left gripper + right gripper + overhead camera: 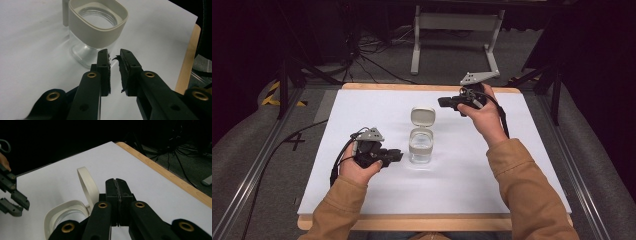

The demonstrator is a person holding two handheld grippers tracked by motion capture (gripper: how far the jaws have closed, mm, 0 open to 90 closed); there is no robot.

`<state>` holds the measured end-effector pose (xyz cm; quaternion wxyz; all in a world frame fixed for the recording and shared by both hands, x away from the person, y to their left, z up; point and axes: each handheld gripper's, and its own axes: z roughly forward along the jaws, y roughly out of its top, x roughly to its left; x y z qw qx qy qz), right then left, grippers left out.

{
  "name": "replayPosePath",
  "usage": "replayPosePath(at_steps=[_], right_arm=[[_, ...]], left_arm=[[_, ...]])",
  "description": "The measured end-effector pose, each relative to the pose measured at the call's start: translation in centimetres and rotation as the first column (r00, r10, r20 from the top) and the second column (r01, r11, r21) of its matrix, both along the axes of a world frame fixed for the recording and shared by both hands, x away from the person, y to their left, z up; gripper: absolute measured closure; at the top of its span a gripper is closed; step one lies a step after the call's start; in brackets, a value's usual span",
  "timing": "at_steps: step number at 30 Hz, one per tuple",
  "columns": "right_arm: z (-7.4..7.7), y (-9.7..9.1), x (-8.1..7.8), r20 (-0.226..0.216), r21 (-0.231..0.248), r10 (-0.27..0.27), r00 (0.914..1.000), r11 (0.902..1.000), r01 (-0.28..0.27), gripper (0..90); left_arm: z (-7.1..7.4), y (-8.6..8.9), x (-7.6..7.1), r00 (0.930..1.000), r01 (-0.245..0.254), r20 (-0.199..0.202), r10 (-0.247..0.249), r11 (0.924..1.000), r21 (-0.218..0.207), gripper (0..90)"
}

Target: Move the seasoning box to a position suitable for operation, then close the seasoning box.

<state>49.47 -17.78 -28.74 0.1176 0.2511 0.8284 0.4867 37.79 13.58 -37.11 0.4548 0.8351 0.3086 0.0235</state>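
White sheet (362, 105) covers the table, dark room behind. High view: clear jar (420, 146) at centre w/ beige lid (422, 116) flipped up; left gripper (395, 156) just beside it, right gripper (443, 102) well apart. Left gripper view: jaws slightly parted (nothing between), near jar. Right gripper view: jaws closed, empty.
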Motion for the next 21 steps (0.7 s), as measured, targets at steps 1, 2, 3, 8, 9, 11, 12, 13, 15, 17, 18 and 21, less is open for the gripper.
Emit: replayPosePath(at_steps=[1, 2, 3, 8, 9, 11, 12, 13, 15, 17, 18, 21], right_arm=[[0.1, 0.2, 0.1, 0.001, 0.000, 0.000, 1.0000, 1.0000, 0.000, 90.0], [0.1, 0.3, 0.2, -0.001, -0.001, 0.000, 1.0000, 1.0000, 0.000, 90.0], [0.2, 0.5, 0.2, -0.001, -0.003, -0.005, 1.0000, 1.0000, 0.005, 90.0], [0.3, 0.8, 0.6, -0.003, -0.004, -0.009, 1.0000, 1.0000, 0.009, 90.0], [0.3, 0.9, 0.6, -0.004, -0.007, -0.011, 0.9999, 0.9999, 0.011, 90.0], [0.3, 0.9, 0.7, -0.010, -0.005, -0.015, 0.9998, 0.9999, 0.015, 90.0], [0.3, 0.9, 0.8, -0.009, -0.001, -0.012, 0.9999, 0.9999, 0.012, 90.0], [0.3, 0.9, 0.9, -0.011, 0.001, -0.013, 0.9999, 0.9999, 0.013, 90.0], [0.1, 1.1, 1.0, -0.018, -0.002, -0.007, 0.9998, 1.0000, 0.007, 90.0], [-0.1, 1.4, 1.1, -0.026, -0.004, -0.003, 0.9997, 1.0000, 0.003, 90.0], [-0.1, 1.5, 1.1, -0.027, -0.004, 0.001, 0.9996, 1.0000, -0.001, 90.0], [-0.3, 1.6, 1.2, -0.026, -0.002, 0.008, 0.9996, 1.0000, -0.008, 90.0]], left_arm=[[0.0, -0.2, 0.0, 1.0000, 0.005, -0.003, -0.005, 1.0000, 0.000, 78.6], [0.0, -0.3, 0.1, 0.9999, 0.013, 0.000, -0.013, 0.9999, 0.001, 78.6], [-0.1, -0.5, 0.1, 0.9999, 0.012, -0.003, -0.012, 0.9999, -0.002, 78.5], [-0.2, -1.0, 0.3, 0.9994, 0.034, -0.006, -0.034, 0.9994, 0.002, 78.4], [-0.2, -1.1, 0.3, 0.9994, 0.033, -0.010, -0.033, 0.9994, 0.003, 78.4], [-0.3, -1.1, 0.2, 0.9995, 0.030, -0.014, -0.030, 0.9995, 0.003, 78.2], [-0.3, -1.1, 0.2, 0.9994, 0.031, -0.013, -0.031, 0.9995, 0.007, 78.0], [-0.4, -1.0, 0.2, 0.9993, 0.036, -0.005, -0.036, 0.9993, 0.007, 77.9], [-0.4, -0.8, 0.1, 0.9997, 0.023, -0.005, -0.023, 0.9997, 0.009, 77.6], [-0.4, -0.5, -0.1, 0.9999, 0.009, -0.012, -0.009, 1.0000, 0.001, 77.3], [-0.3, -0.4, -0.1, 1.0000, 0.007, -0.007, -0.006, 1.0000, 0.001, 77.2], [-0.3, -0.3, -0.2, 1.0000, 0.001, -0.008, -0.001, 1.0000, 0.006, 77.0]])
